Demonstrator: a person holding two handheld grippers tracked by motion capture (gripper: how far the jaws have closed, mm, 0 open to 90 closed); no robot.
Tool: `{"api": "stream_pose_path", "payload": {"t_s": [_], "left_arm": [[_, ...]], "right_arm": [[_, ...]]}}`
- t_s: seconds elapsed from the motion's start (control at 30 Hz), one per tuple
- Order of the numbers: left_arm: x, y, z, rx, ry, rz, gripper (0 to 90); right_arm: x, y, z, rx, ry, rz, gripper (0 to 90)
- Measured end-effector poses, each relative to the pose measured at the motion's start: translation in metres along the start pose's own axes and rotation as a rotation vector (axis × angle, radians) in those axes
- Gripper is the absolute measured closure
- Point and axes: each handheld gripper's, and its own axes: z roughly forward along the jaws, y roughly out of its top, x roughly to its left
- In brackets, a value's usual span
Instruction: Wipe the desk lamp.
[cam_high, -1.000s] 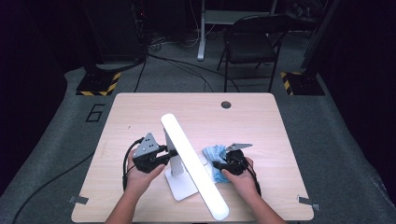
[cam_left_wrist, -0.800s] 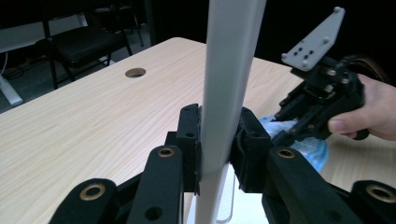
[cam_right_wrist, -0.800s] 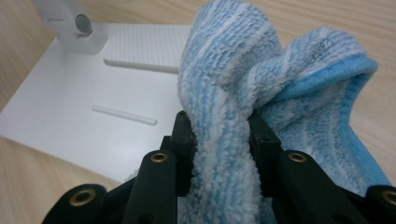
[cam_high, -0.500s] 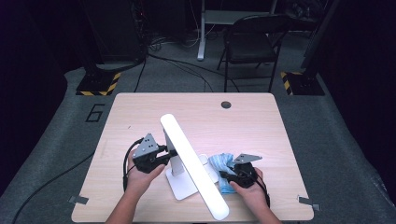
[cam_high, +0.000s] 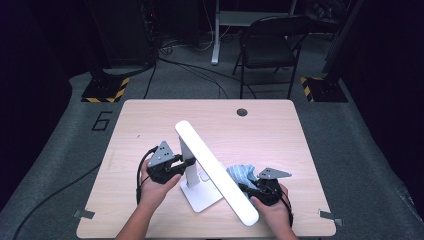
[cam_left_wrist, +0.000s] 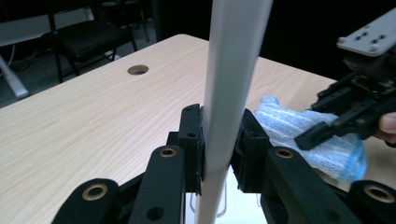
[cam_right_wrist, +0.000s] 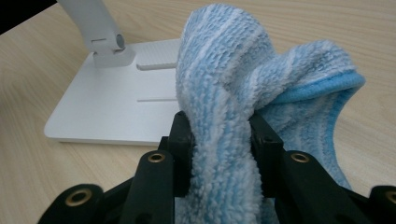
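On the wooden bench (cam_high: 150, 125) stands one white desk lamp (cam_high: 215, 170), with a flat base (cam_right_wrist: 107, 112) and a long light bar tilted across it. The left tongs (cam_left_wrist: 219, 140) are closed on the lamp's upright white stem (cam_left_wrist: 229, 93); the stem sits between the two black jaws and touches both. The right tongs (cam_right_wrist: 219, 135) are closed on one blue and white striped cloth (cam_right_wrist: 243, 79), which is bunched between the jaws and rises above them. In the high view the cloth (cam_high: 243, 173) lies just beside the lamp base, on its right side, under the light bar. There are two tongs, one lamp and one cloth. One folding chair (cam_high: 272, 50) stands behind the bench.
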Motion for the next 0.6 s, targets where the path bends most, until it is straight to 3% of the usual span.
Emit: {"api": "stream_pose_path", "payload": {"t_s": [0.1, 0.23, 0.37, 0.4, 0.47, 0.6], "left_arm": [[-0.006, 0.003, 0.002, 0.017, 0.028, -0.007, 75.8], [-0.01, 0.003, 0.002, 0.02, 0.026, -0.01, 75.7], [-0.005, 0.002, 0.002, 0.016, -0.022, -0.026, 74.6], [-0.004, 0.002, 0.001, 0.018, -0.039, -0.027, 73.5], [-0.002, 0.002, -0.001, 0.019, -0.083, -0.025, 70.1], [-0.003, 0.002, -0.002, 0.026, -0.104, -0.014, 66.7]], "right_arm": [[0.003, -0.001, -0.002, 0.003, -0.002, -0.007, 66.5], [0.011, -0.002, 0.0, 0.011, 0.004, -0.022, 66.3], [0.02, -0.005, 0.009, 0.057, 0.005, -0.04, 66.3], [0.021, -0.006, 0.015, 0.085, -0.017, -0.088, 65.9], [0.02, -0.006, 0.018, 0.089, -0.022, -0.09, 65.5], [0.016, -0.005, 0.02, 0.082, -0.029, -0.08, 65.2]]}}
